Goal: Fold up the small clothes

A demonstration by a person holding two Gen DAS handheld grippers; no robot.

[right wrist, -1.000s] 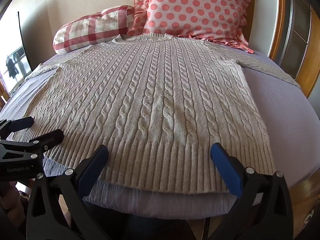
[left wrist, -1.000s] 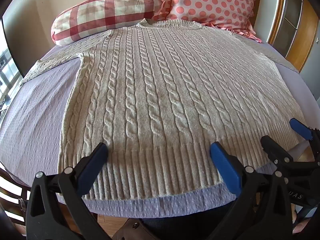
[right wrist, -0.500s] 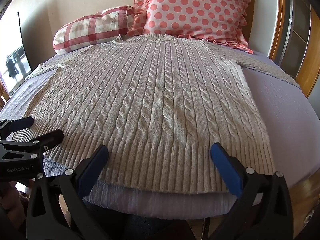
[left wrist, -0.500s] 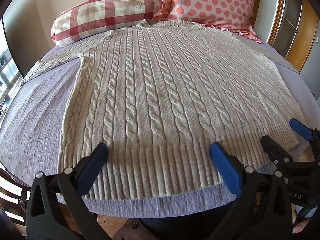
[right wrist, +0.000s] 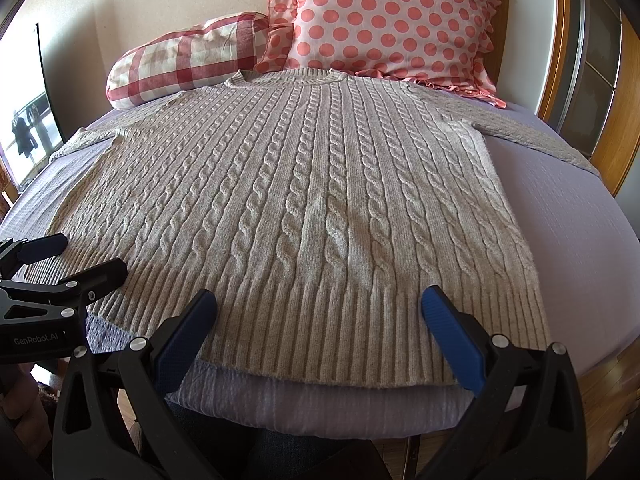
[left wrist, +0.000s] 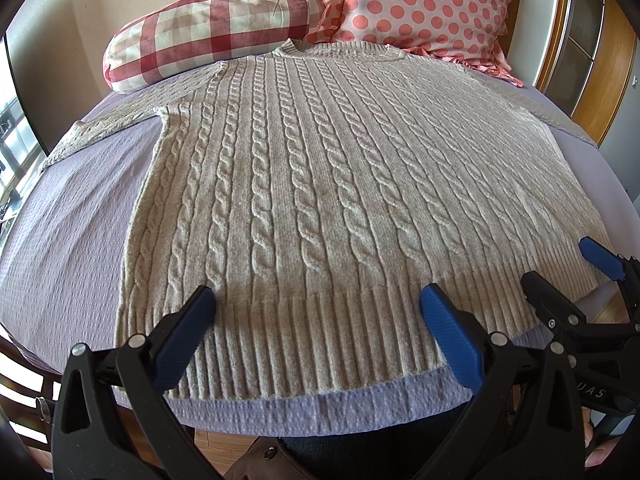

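Observation:
A beige cable-knit sweater [left wrist: 328, 184] lies spread flat on the bed, collar toward the pillows, both sleeves stretched out sideways. It also shows in the right wrist view [right wrist: 304, 208]. My left gripper [left wrist: 316, 304] is open and empty, hovering over the left part of the ribbed hem. My right gripper [right wrist: 318, 304] is open and empty over the right part of the hem. The right gripper shows at the right edge of the left wrist view [left wrist: 560, 264]. The left gripper shows at the left edge of the right wrist view [right wrist: 76, 256].
A lavender bedspread [left wrist: 72, 216] covers the bed. A red checked bolster [left wrist: 212, 28] and a pink polka-dot pillow [left wrist: 428, 8] lie at the head. A wooden bed frame [right wrist: 608, 128] runs along the right. A window [right wrist: 28, 136] is at the left.

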